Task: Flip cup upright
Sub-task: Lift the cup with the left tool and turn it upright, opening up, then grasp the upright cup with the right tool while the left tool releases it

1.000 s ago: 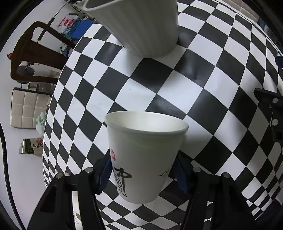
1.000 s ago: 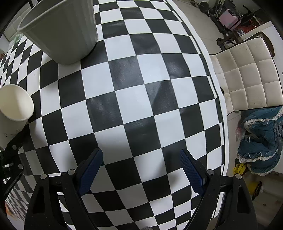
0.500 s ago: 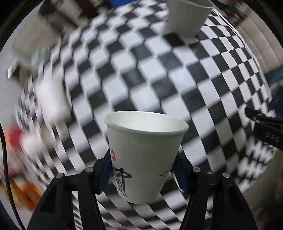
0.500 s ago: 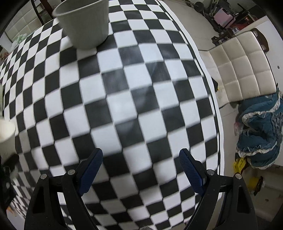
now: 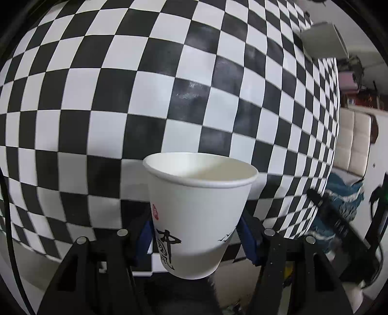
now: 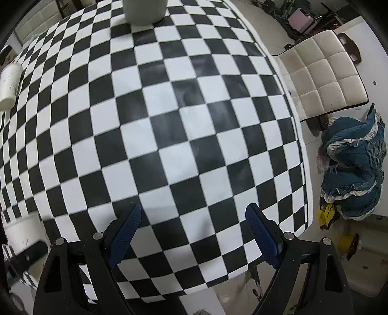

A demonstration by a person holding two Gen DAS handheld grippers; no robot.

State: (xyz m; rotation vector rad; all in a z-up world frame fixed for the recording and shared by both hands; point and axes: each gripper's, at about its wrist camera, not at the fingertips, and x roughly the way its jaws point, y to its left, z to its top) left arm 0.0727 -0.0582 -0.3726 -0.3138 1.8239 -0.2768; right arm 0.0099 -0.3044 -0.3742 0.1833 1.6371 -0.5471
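Checkered table [image 5: 101, 101]: broad surface filling both views, with a ribbed grey bin [image 6: 145, 11] at its far end.

Paper cup [image 5: 200, 213]: white with black calligraphy, mouth facing up in the left wrist view, so the turn to upright appears largely done. Whether its base rests on the table cannot be confirmed; it looks carried near the table edge. Remaining, by judgement: set down and let go.

Left gripper [image 5: 197, 238]: blue pads pressed against both lower sides of the cup, clamped on it.

Right gripper [image 6: 192, 232]: fingers spread apart, holding nothing, above the table.
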